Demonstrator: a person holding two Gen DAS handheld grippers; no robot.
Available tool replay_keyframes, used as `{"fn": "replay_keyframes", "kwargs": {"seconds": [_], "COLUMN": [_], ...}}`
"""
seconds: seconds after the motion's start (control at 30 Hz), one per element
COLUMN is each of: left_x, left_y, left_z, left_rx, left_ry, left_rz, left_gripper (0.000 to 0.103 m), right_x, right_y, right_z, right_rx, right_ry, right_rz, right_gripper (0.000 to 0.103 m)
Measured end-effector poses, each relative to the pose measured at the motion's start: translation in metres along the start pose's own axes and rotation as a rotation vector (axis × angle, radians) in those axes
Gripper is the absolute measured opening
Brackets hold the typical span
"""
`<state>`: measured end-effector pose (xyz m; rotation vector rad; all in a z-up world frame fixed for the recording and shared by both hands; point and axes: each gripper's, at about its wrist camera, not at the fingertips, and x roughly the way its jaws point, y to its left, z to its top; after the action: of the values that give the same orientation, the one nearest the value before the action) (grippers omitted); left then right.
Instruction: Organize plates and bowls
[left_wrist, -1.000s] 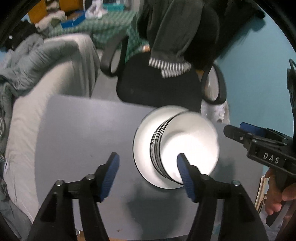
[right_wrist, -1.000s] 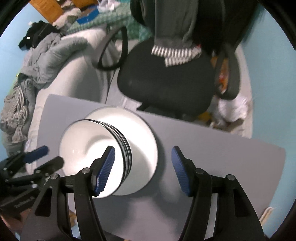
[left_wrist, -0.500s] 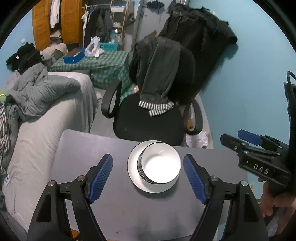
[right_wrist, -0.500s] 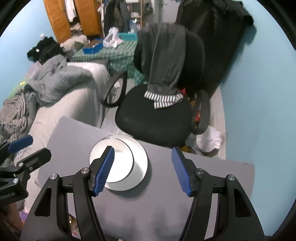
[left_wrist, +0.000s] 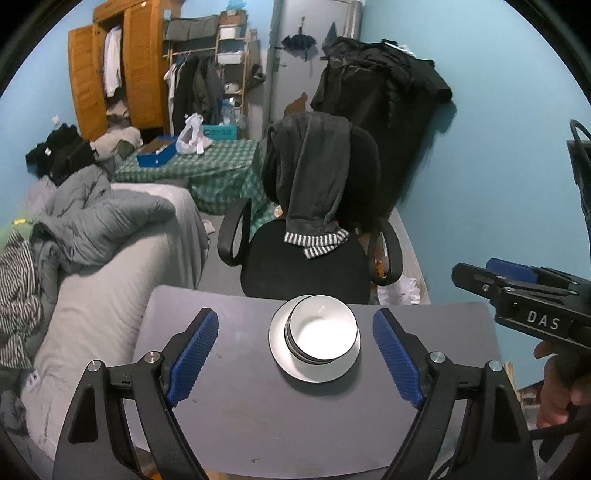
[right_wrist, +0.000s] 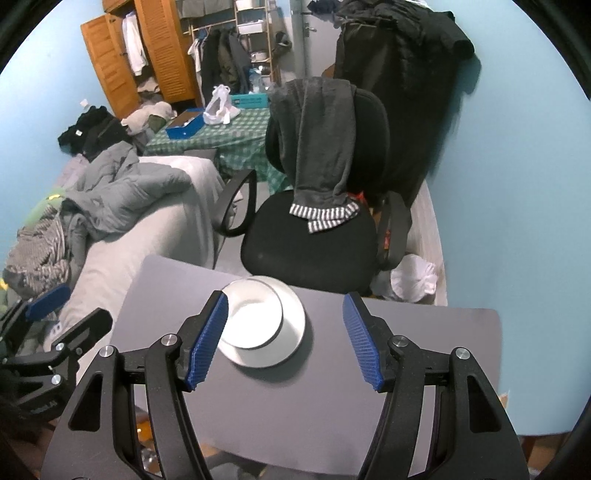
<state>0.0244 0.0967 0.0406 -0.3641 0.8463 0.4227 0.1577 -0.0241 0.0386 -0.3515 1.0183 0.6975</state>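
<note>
The left hand-held gripper (left_wrist: 295, 354) hangs above the tabletop (left_wrist: 258, 424), jaws spread wide, grasping nothing; the right hand-held gripper (right_wrist: 284, 339) likewise — released and empty; stacked white bowls (left_wrist: 321, 332) sit on a white plate (left_wrist: 314, 371) near the tabletop's far edge, before a black office chair (left_wrist: 303, 262).

Bowl (right_wrist: 252, 318) on plate (right_wrist: 291, 328), tool (right_wrist: 285, 341) spread.

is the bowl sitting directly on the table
No, the bowl sits on the white plate, which rests on the grey table.
</note>
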Motion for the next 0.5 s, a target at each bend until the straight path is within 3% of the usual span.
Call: {"fn": "replay_keyframes", "kwargs": {"seconds": [0.5], "left_x": [-0.018], "left_y": [0.001], "left_z": [-0.001], "left_rx": [0.005], "left_ry": [0.023], "left_rz": [-0.029], "left_gripper": [0.087], "right_x": [-0.019], "right_y": [0.015], "right_z": [-0.01], "right_rx": [0.029], "right_ry": [-0.01], "right_rz": [-0.019], "right_gripper": [0.064]}}
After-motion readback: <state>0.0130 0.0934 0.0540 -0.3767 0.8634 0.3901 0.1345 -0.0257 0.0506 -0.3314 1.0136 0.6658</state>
